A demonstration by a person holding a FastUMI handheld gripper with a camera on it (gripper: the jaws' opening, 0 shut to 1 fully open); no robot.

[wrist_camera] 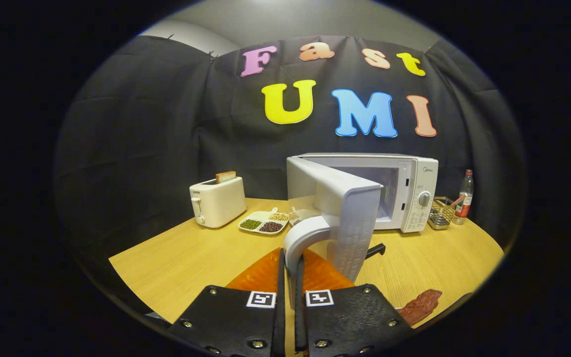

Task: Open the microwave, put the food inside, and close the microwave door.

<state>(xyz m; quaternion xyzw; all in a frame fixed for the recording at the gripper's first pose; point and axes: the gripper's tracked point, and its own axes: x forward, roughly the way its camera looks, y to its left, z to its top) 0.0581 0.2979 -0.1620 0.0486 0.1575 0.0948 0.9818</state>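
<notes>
Gripper view: a wooden table in a booth, seen along the gripper from just above the tabletop. Its two fingers are pressed nearly together, with the curved door handle of a microwave caught in the narrow gap between them. Both fingers appear to press on the handle, though the contact itself is partly hidden.

The microwave stands beyond the fingers, toward the back right of the table. Its door is swung well out toward the camera, hinged at the left side of the oven, so the door's free edge and handle sit right at the fingertips. The handle's long axis runs up and down, crossing the fingers. The open cavity lies behind the door, to the right of it.

The food, a flat reddish piece, lies on the table to the right of the fingers and close to them, apart from an orange mat that lies under the fingers. By my reading the door is open enough, and the next move is to let go of the handle and swing right and down to the food.

Counted: one microwave, one door, one piece of food, one mat, one toaster holding one slice of bread, one divided dish with beans in three sections, one wire basket, one bottle.
</notes>
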